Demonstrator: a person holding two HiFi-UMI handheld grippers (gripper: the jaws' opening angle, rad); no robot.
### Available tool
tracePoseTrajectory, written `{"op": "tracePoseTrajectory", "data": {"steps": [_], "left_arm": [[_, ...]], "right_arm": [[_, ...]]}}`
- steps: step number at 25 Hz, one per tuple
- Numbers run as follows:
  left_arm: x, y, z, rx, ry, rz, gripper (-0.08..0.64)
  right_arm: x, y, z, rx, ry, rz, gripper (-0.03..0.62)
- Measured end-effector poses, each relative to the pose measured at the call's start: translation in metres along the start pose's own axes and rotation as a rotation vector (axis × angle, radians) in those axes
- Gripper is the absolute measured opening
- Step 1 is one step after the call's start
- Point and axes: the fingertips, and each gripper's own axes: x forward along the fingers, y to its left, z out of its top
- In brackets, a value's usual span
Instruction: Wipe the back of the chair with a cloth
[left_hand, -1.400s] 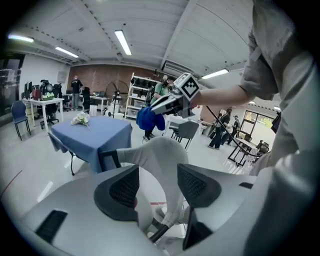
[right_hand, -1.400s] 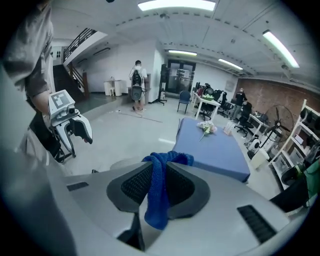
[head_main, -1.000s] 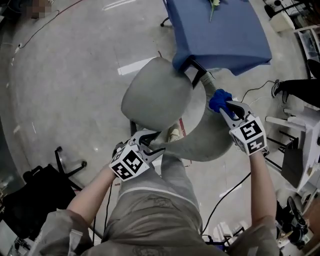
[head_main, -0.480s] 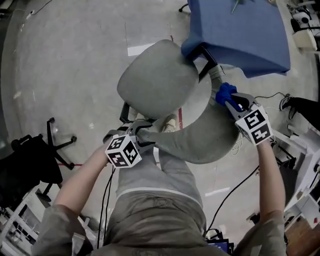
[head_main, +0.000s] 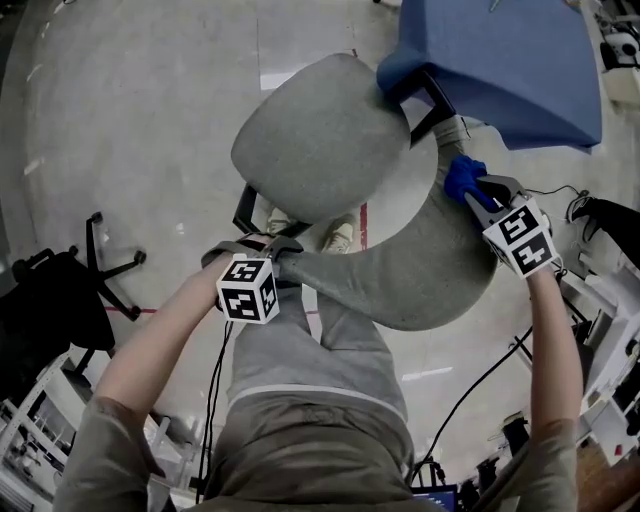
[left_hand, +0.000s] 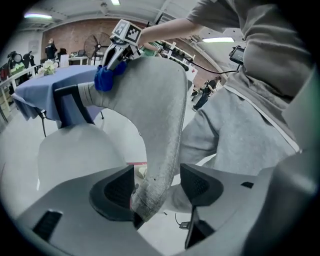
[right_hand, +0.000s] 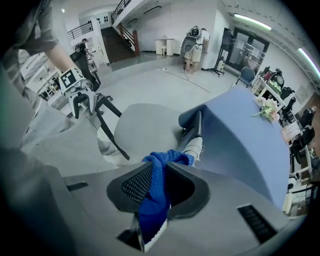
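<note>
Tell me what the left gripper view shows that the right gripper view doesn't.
Only the left gripper view: the left gripper's jaws, which have just been opening, standing apart astride the chair back's edge. Only the right gripper view: the right gripper's jaws up close, clamped on the blue cloth, and a staircase. Both: the chair seat, the blue-covered table, the cloth, and the opposite gripper.

The chair's grey fabric back (head_main: 420, 280) stands upright in a broad curve behind its rounded grey seat (head_main: 320, 135), seen from above. The blue cloth (head_main: 460, 176), bunched into a wad, is pinched between the right gripper's (head_main: 475, 191) jaws and touches the back's upper edge at its right end.
</note>
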Motion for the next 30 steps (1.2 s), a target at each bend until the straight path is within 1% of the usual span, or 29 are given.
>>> {"op": "tracePoseTrajectory", "data": {"steps": [4, 6, 7, 8, 11, 15, 17, 19, 22, 24, 26, 28, 30], "left_arm": [[0.009, 0.0, -0.016, 0.075, 0.073, -0.023, 0.285], [0.01, -0.002, -0.017, 0.09, 0.101, -0.04, 0.281], [0.011, -0.002, -0.018, 0.093, 0.113, -0.047, 0.248], [0.012, -0.002, -0.018, 0.094, 0.125, -0.056, 0.229], [0.012, 0.0, -0.02, 0.08, 0.162, -0.083, 0.216], [0.012, 0.001, -0.021, 0.057, 0.192, -0.111, 0.212], [0.012, 0.001, -0.021, 0.055, 0.196, -0.115, 0.209], [0.012, 0.001, -0.021, 0.059, 0.194, -0.112, 0.209], [0.013, 0.002, -0.02, 0.064, 0.187, -0.103, 0.207], [0.013, 0.002, -0.02, 0.067, 0.185, -0.1, 0.207], [0.014, 0.001, -0.02, 0.068, 0.185, -0.1, 0.207], [0.014, 0.002, -0.02, 0.066, 0.186, -0.104, 0.207], [0.013, 0.003, -0.02, 0.063, 0.19, -0.108, 0.207]], "right_arm": [[0.008, 0.006, -0.004, -0.034, 0.028, 0.008, 0.095], [0.012, 0.014, -0.008, -0.069, 0.058, 0.022, 0.095], [0.012, 0.018, -0.01, -0.084, 0.075, 0.031, 0.095], [0.013, 0.022, -0.012, -0.098, 0.09, 0.043, 0.095], [0.011, 0.041, -0.016, -0.16, 0.143, 0.088, 0.091], [0.001, 0.075, -0.028, -0.28, 0.251, 0.186, 0.087], [-0.006, 0.087, -0.036, -0.334, 0.306, 0.211, 0.086], [-0.014, 0.099, -0.039, -0.369, 0.353, 0.244, 0.083], [-0.028, 0.125, -0.041, -0.399, 0.403, 0.324, 0.081], [-0.038, 0.149, -0.041, -0.397, 0.415, 0.4, 0.081], [-0.049, 0.18, -0.035, -0.366, 0.398, 0.502, 0.08], [-0.057, 0.213, -0.022, -0.345, 0.346, 0.593, 0.08], [-0.061, 0.239, -0.003, -0.364, 0.286, 0.64, 0.08]]}}
